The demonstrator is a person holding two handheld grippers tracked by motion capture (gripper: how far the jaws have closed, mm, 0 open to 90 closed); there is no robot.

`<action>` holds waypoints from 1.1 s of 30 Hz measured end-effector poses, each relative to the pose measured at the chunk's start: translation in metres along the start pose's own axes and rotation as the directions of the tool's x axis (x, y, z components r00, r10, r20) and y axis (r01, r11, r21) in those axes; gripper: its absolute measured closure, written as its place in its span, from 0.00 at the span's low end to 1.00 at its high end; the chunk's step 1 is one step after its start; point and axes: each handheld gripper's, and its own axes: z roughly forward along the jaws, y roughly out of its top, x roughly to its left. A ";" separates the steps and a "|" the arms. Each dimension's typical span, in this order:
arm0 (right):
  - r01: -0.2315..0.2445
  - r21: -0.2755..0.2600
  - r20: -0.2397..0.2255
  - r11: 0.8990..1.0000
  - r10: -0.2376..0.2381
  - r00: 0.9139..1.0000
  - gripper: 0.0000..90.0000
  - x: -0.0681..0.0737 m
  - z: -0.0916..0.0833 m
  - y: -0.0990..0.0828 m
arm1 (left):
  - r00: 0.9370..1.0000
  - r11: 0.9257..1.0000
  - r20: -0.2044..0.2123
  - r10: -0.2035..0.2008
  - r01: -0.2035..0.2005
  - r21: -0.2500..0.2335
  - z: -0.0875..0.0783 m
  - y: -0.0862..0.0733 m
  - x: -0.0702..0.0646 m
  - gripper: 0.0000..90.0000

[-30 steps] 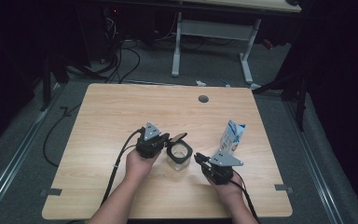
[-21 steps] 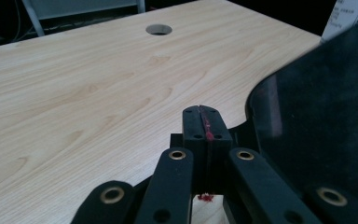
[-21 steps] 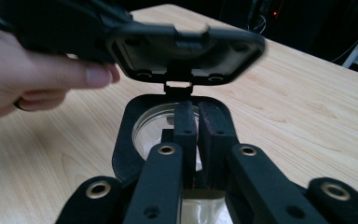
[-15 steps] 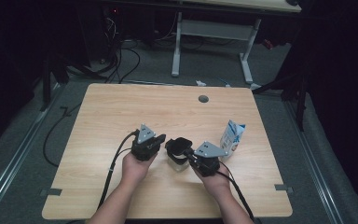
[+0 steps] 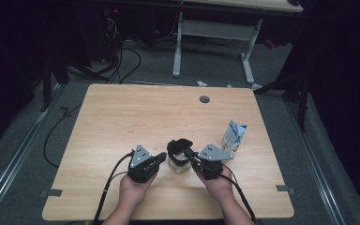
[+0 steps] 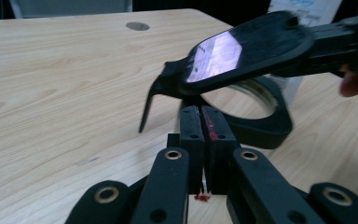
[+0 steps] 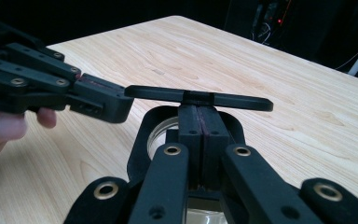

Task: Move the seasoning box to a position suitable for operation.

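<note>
Lid work is what I have in hand. From the high view, the clear jar [image 5: 178,165] stands at about 6 o'clock on the worktop [image 5: 122,117], between my two hands. Its black hinged lid [image 5: 179,146] is swung up off the mouth. A blue-and-white carton [image 5: 233,136] stands apart at 3 o'clock, out of the way. The right gripper [image 5: 190,154] comes in from 4 o'clock onto the lid. The left gripper [image 5: 162,157] sits just beside the jar at 9 o'clock, placed, I judge, to steady it while the lid is worked.

In the left gripper view, my left gripper's [image 6: 204,116] jaws are clenched, with only a hairline gap and nothing visible between them. They point under the raised lid [image 6: 242,51], at the jar's black collar [image 6: 265,128]. I cannot tell whether they touch the collar.

In the right gripper view, the right gripper's [image 7: 198,109] jaws are clamped together on the near edge of the lid [image 7: 200,98]. That holds it level above the glass mouth [image 7: 161,135], so the jar stays open. At 9 o'clock the left gripper's [image 7: 102,100] tips meet the lid's end, either touching or a hair off.
</note>
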 end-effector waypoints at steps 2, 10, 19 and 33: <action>0.000 0.000 0.000 1.000 0.000 1.000 1.00 0.000 0.000 0.000 | 1.000 1.000 0.017 0.009 -0.009 -0.002 0.001 0.002 -0.005 0.97; -0.005 -0.002 0.000 1.000 0.005 1.000 0.99 0.000 -0.001 0.000 | 0.998 0.999 0.050 0.045 -0.045 -0.002 0.008 0.012 -0.023 0.96; -0.011 0.001 0.008 1.000 0.011 1.000 0.99 -0.001 -0.002 -0.002 | 0.998 0.999 0.048 0.047 -0.047 -0.014 0.014 0.015 -0.028 0.97; -0.038 0.030 0.038 0.999 0.037 0.999 0.98 -0.006 -0.015 -0.017 | 0.999 0.999 0.032 0.032 -0.031 -0.044 0.018 0.022 -0.025 0.97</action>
